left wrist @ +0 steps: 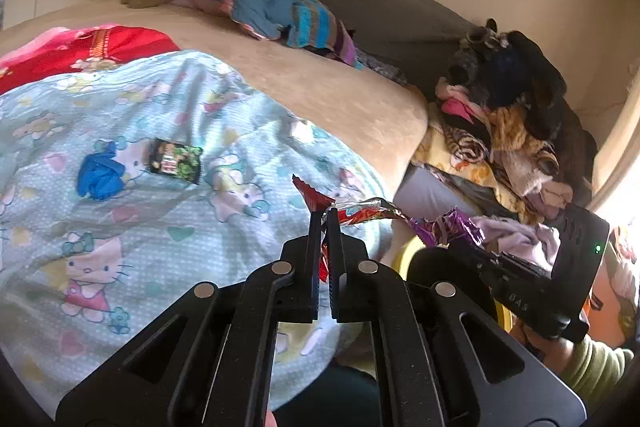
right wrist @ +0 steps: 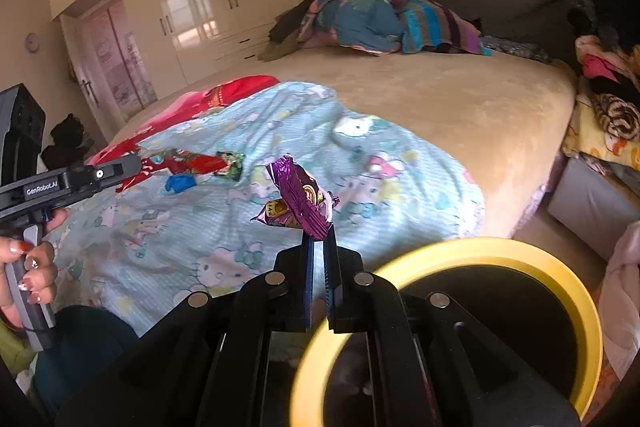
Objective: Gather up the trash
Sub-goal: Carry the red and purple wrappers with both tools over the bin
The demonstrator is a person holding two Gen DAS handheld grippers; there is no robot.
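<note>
Gripping wrappers nr bed edge, bin rim below

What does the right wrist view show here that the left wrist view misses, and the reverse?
Right wrist only: the yellow-rimmed bin seen almost whole, and the hand on the left hand-held gripper.

Left wrist only: the clothes pile in full.

Both: the red wrapper, purple wrapper, blue scrap, green packet and cartoon-print blanket.
</note>
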